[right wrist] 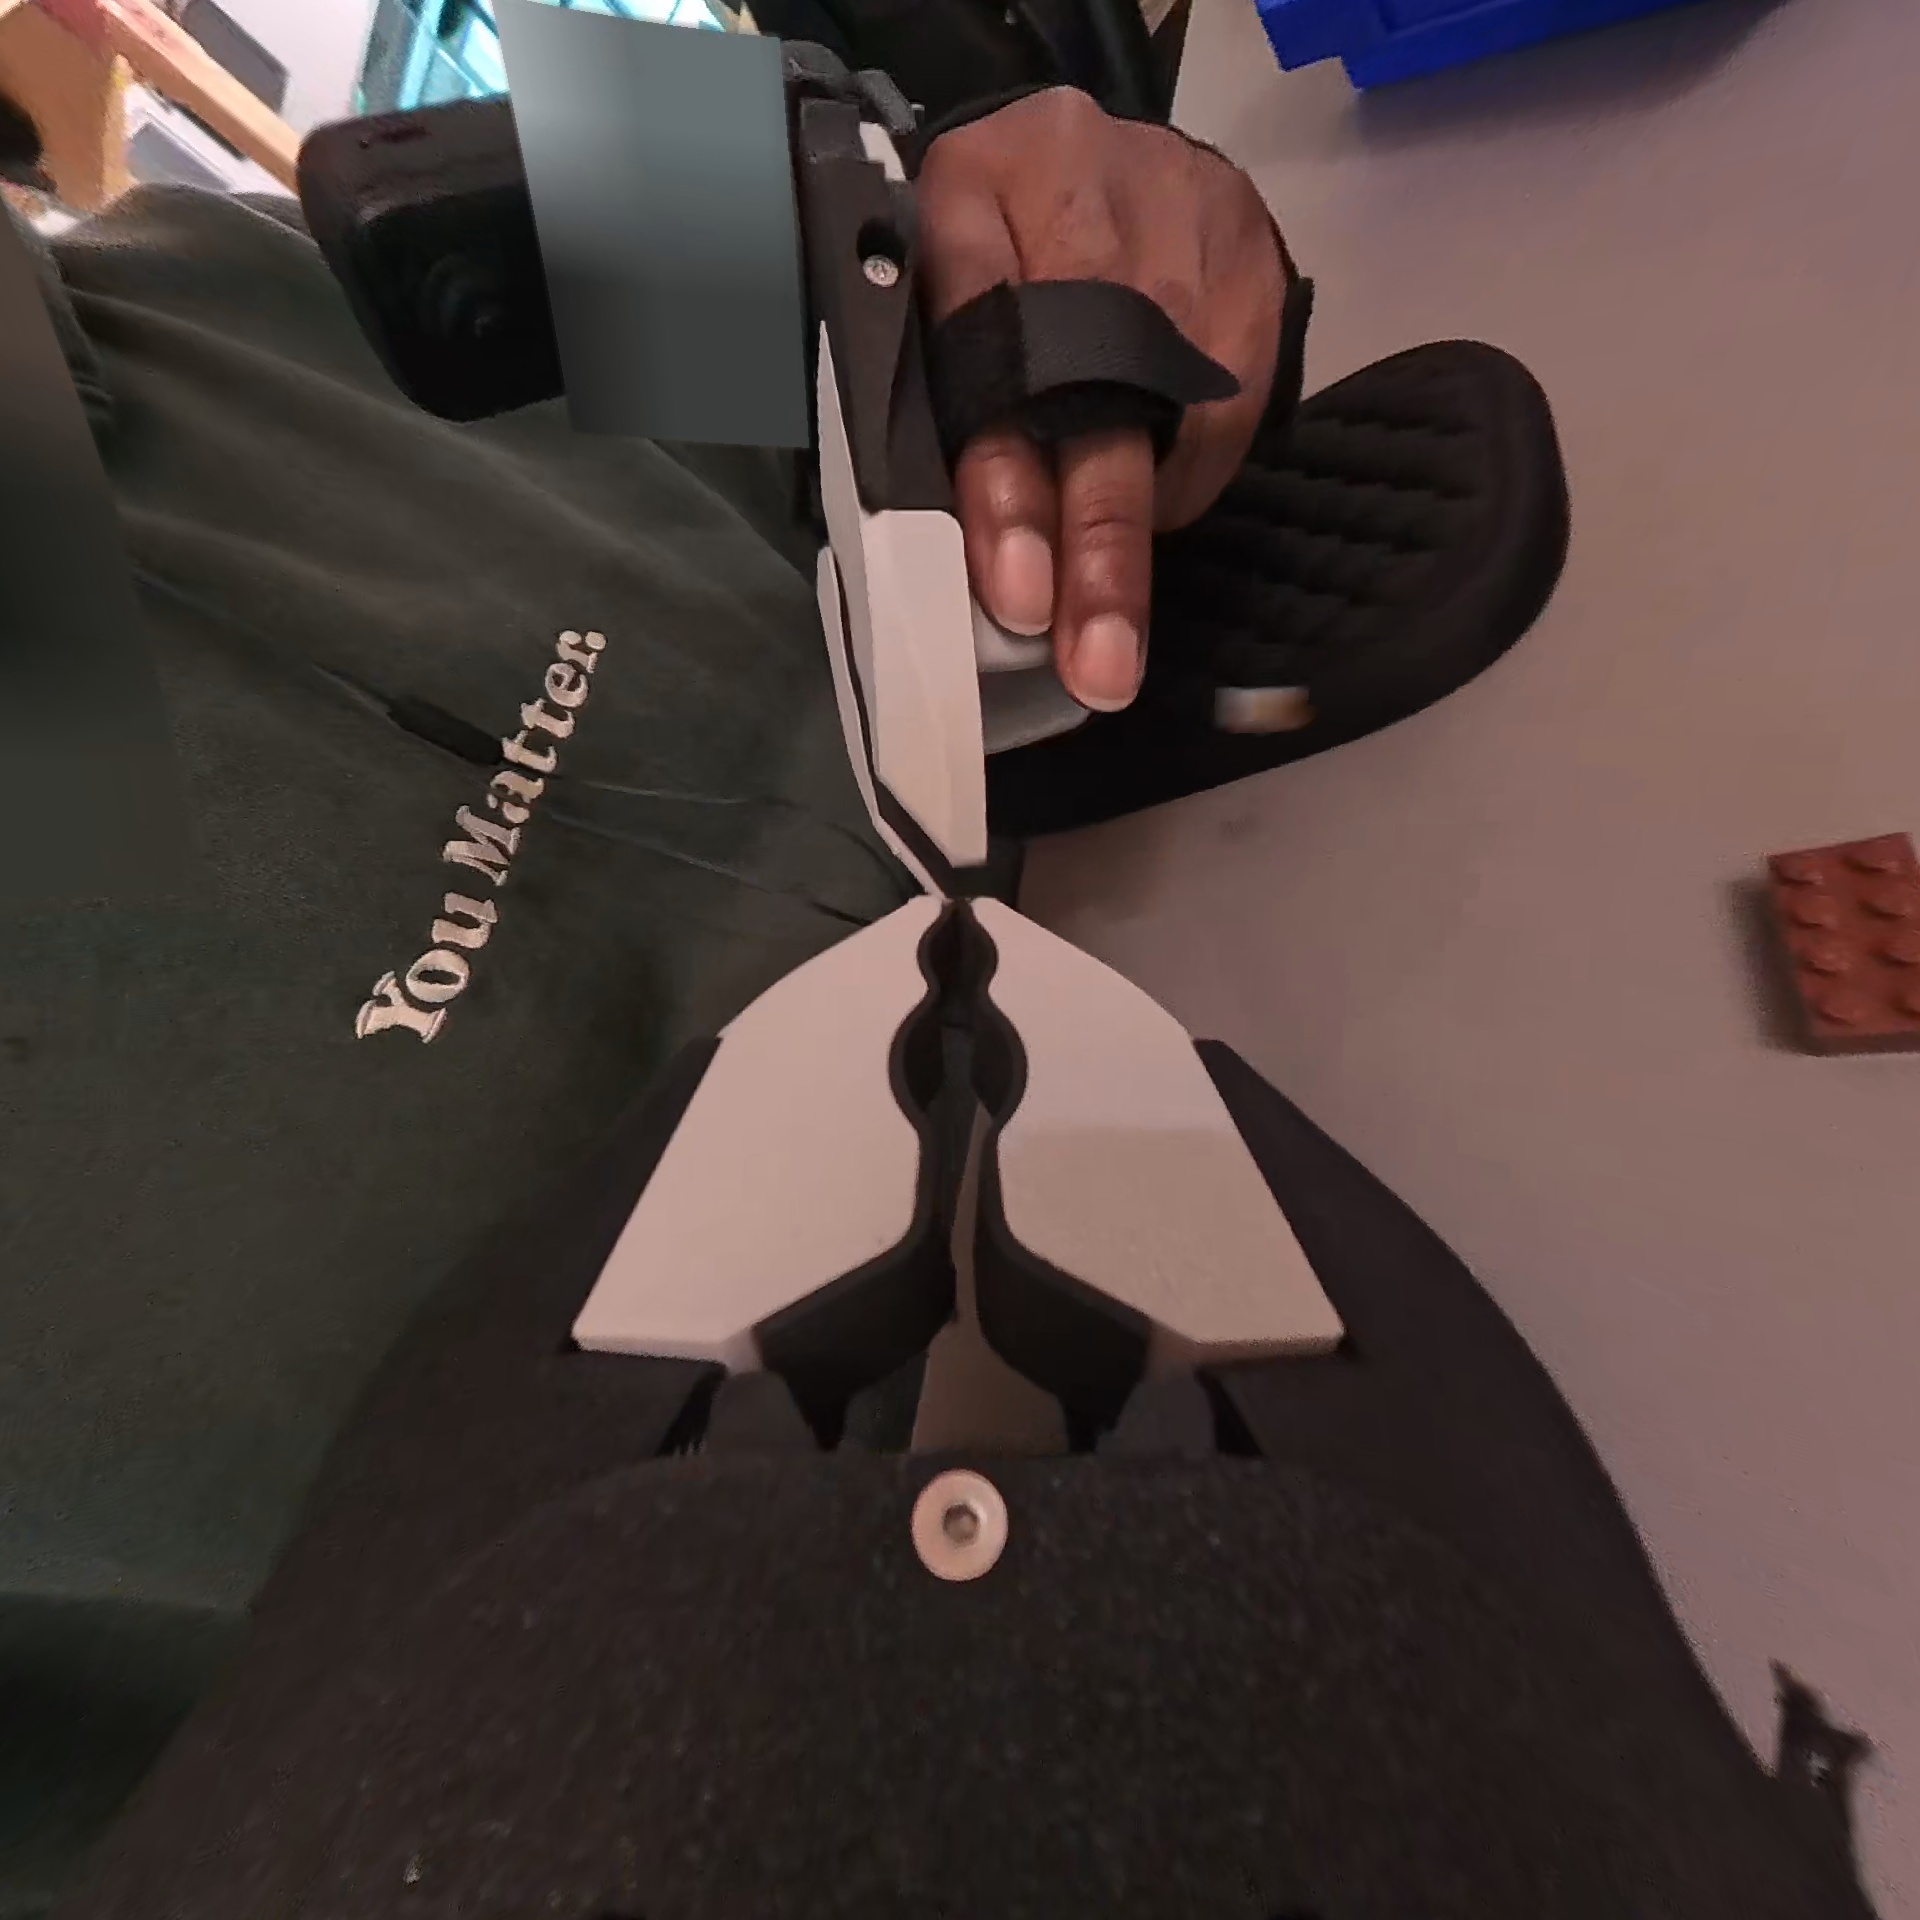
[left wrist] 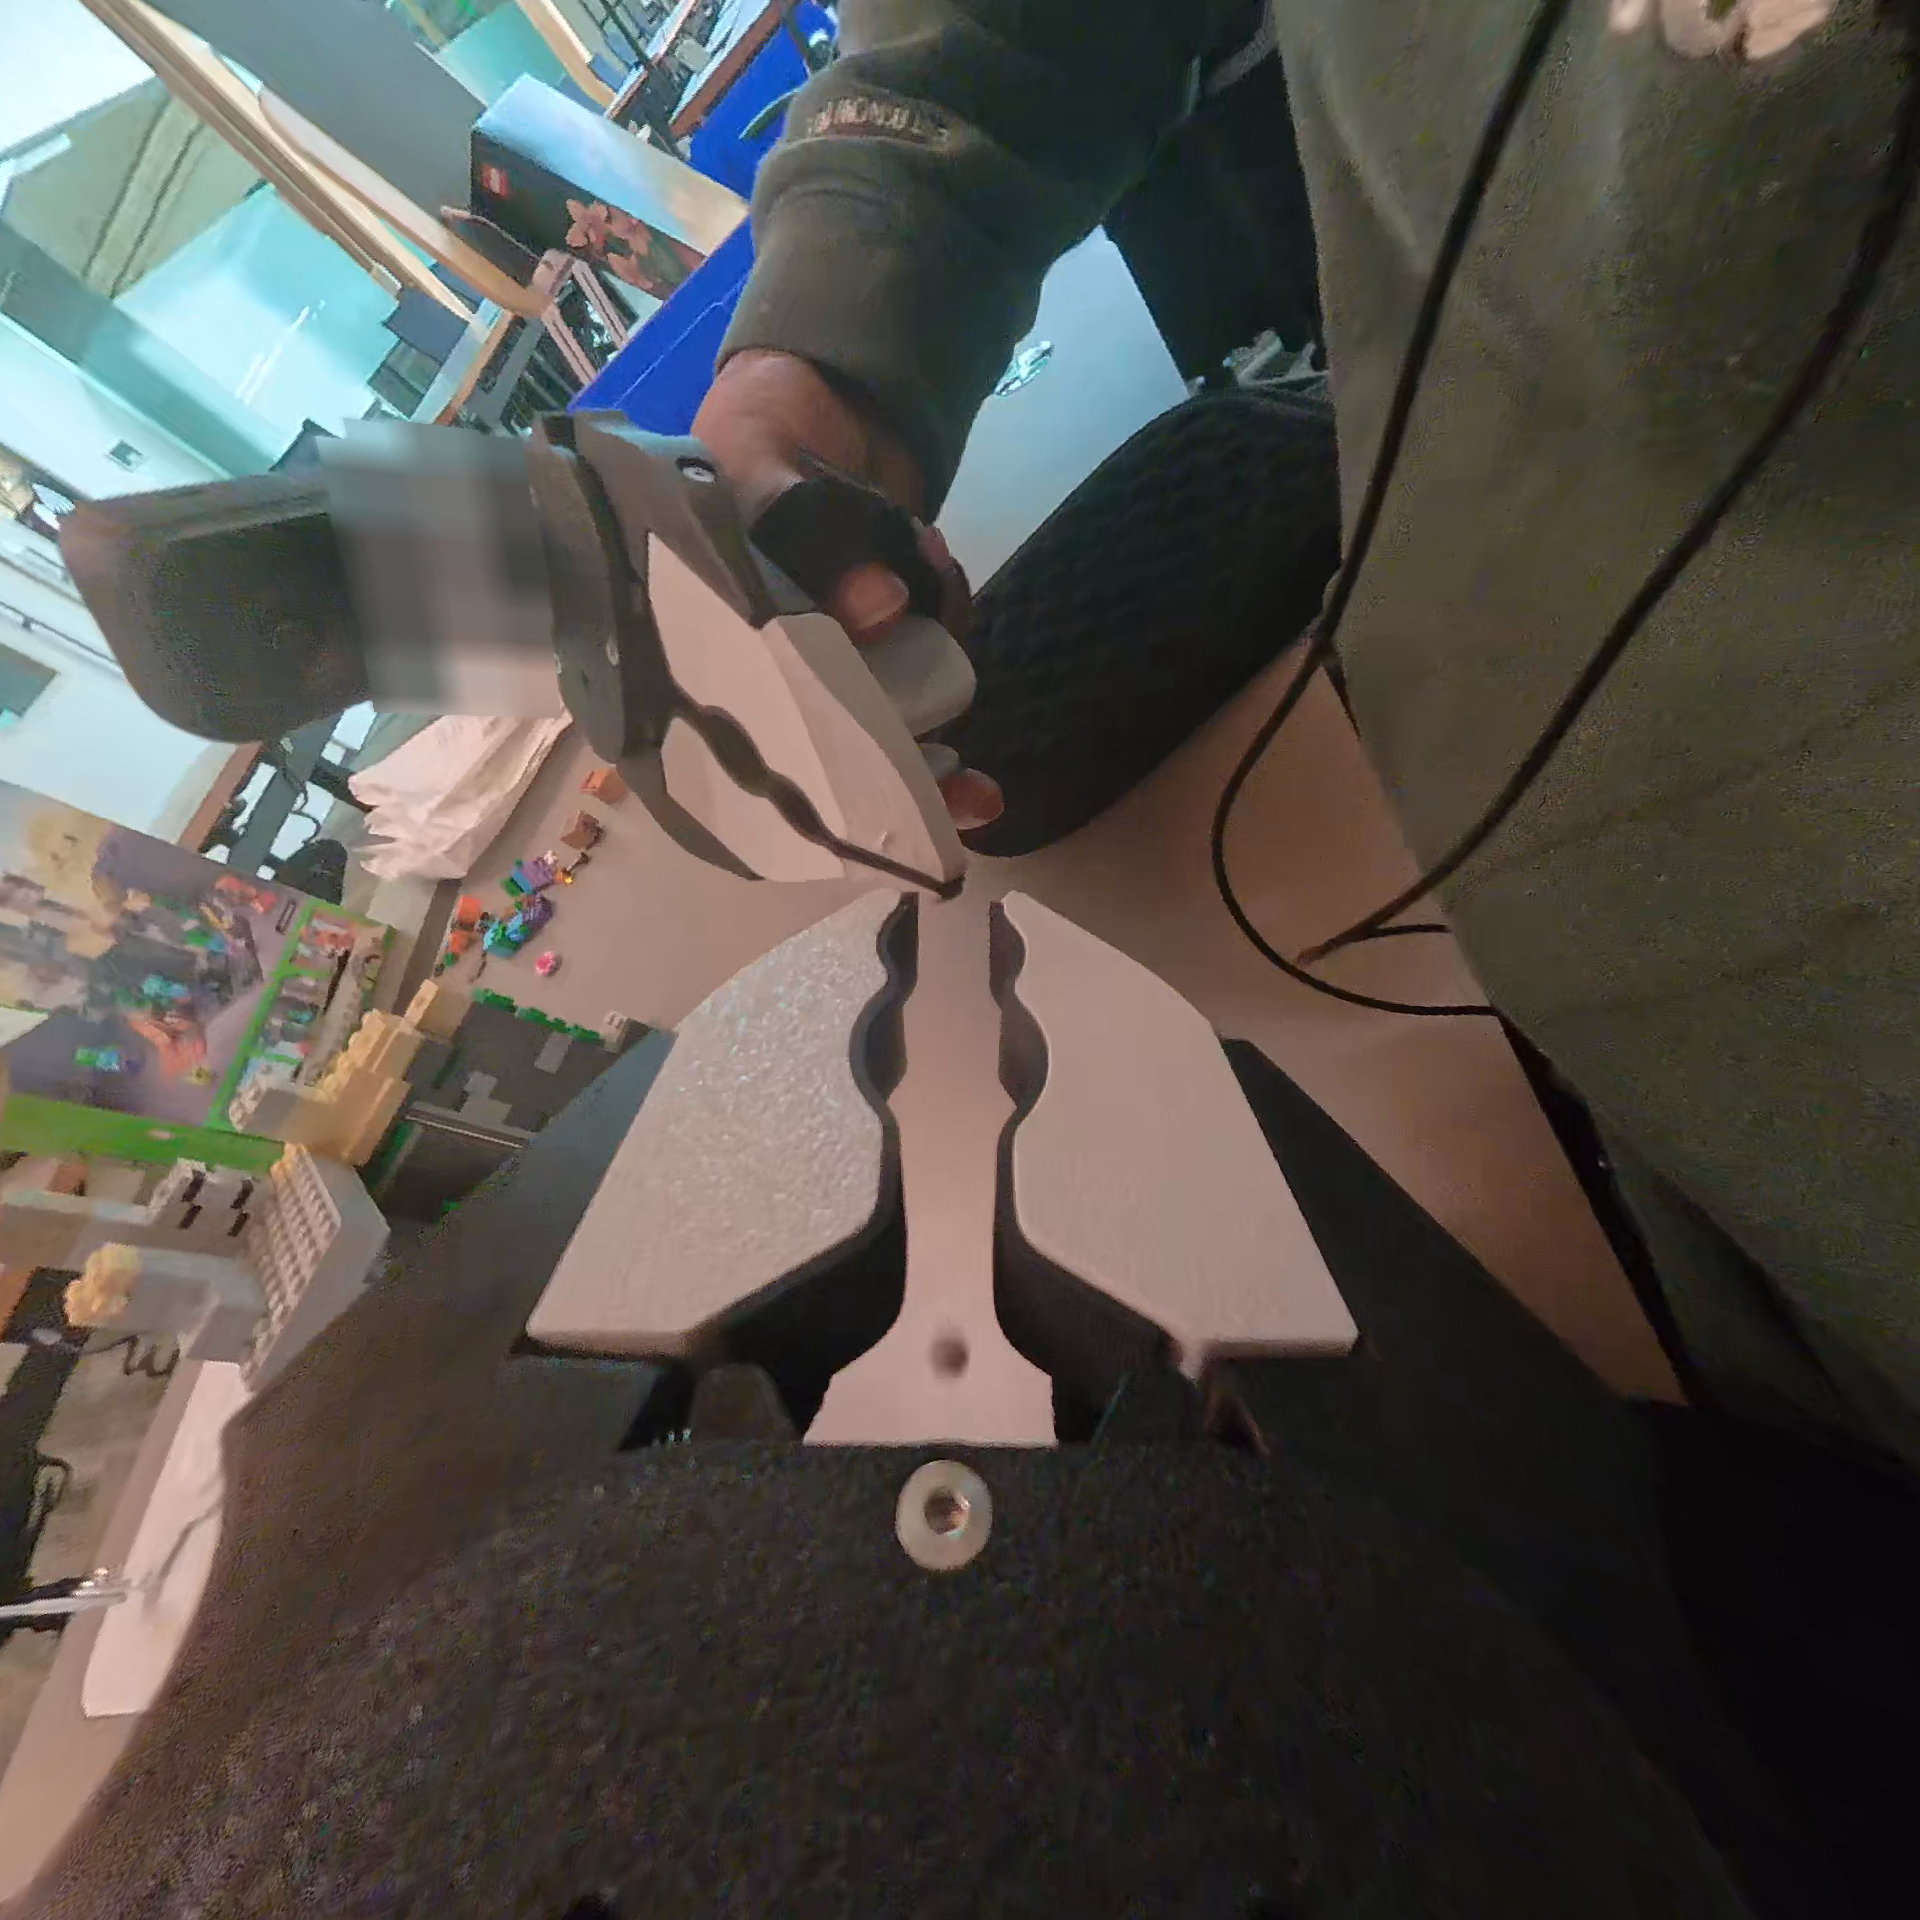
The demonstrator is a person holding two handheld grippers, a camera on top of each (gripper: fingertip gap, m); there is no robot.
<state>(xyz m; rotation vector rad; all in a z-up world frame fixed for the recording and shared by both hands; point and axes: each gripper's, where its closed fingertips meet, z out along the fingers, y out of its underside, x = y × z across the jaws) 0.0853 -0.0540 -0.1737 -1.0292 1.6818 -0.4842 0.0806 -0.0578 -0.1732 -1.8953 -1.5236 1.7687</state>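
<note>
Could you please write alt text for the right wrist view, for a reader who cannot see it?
The right gripper, nearly shut, meets the left gripper tip to tip above a grey table; nothing visible sits between them. A hand holds the left gripper before a black textured pad; a brown studded brick plate lies to the right.
</note>
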